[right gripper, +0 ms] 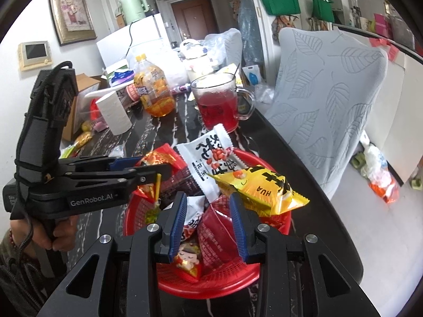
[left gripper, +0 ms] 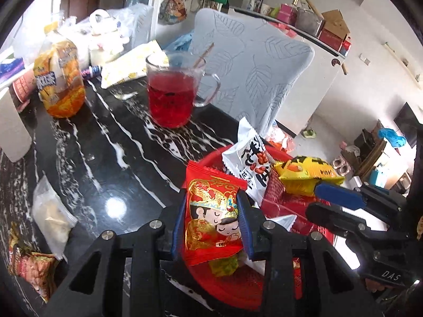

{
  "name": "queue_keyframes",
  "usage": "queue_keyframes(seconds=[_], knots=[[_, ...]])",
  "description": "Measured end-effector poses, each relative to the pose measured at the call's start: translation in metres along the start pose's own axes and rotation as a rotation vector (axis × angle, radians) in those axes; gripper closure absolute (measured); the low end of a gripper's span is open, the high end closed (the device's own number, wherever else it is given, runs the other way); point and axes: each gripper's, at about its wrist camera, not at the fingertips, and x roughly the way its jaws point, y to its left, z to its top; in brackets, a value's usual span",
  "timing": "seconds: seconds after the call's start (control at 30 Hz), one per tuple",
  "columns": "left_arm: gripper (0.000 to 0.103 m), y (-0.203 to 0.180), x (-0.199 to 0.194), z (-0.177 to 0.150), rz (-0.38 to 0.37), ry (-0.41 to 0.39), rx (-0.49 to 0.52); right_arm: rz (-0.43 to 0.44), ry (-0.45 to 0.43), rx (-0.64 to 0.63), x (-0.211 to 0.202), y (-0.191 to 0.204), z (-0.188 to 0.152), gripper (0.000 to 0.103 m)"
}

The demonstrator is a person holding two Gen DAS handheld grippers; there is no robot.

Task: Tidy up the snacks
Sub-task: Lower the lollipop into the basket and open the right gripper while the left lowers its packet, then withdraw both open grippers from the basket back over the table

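Black marble-patterned tabletop (left gripper: 111, 142) with white veins carries the clutter of a lived-in dining corner, a leaf-print chair cover (left gripper: 253, 79) standing behind it. Seen from the left wrist, going left to right: a peanut packet (left gripper: 34, 266) and a clear bag of pale snacks (left gripper: 51, 211) lie at the near left edge, an orange juice bottle (left gripper: 62, 79) stands further back, and a glass mug of red drink (left gripper: 171, 92) sits mid-table. Then comes the left gripper (left gripper: 211, 219), its blue pads pinching a red wedding-candy packet (left gripper: 211, 211) with a cartoon couple, held over the near rim of the red mesh basket (left gripper: 238, 290). Inside the basket a white peanut packet (left gripper: 251, 163) stands propped, with a yellow snack packet (left gripper: 306, 174) beside it on the right. The right gripper (right gripper: 208, 224) hovers above the basket with nothing visibly between its narrowly parted pads; red packets (right gripper: 214, 227) lie below them in the basket.
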Motion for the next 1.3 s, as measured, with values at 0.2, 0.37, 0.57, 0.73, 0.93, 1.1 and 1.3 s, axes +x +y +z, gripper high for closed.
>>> queue_keyframes(seconds=[0.2, 0.37, 0.57, 0.73, 0.93, 1.1, 1.3], knots=[[0.068, -0.003, 0.010, -0.005, -0.025, 0.072, 0.012, 0.006, -0.004, 0.000, -0.002, -0.002, 0.000, 0.070], [0.060, -0.008, 0.010, -0.004, -0.017, 0.072, 0.037, 0.004, 0.005, -0.002, -0.002, -0.001, -0.003, 0.070], [0.060, -0.009, 0.008, -0.004, -0.012, 0.065, 0.029, -0.004, -0.004, 0.005, -0.007, -0.001, -0.004, 0.070], [0.060, -0.011, -0.008, -0.002, 0.011, 0.012, 0.048, -0.008, -0.008, -0.001, -0.010, 0.003, -0.003, 0.070], [0.060, -0.008, -0.029, -0.003, 0.052, -0.039, 0.052, 0.000, -0.013, -0.014, -0.011, 0.011, -0.002, 0.070], [0.060, 0.001, -0.050, -0.008, 0.100, -0.081, 0.029, 0.004, -0.012, -0.027, -0.011, 0.021, 0.000, 0.070], [0.060, 0.013, -0.078, -0.016, 0.144, -0.127, -0.003, 0.036, -0.025, -0.068, -0.014, 0.040, 0.004, 0.069]])
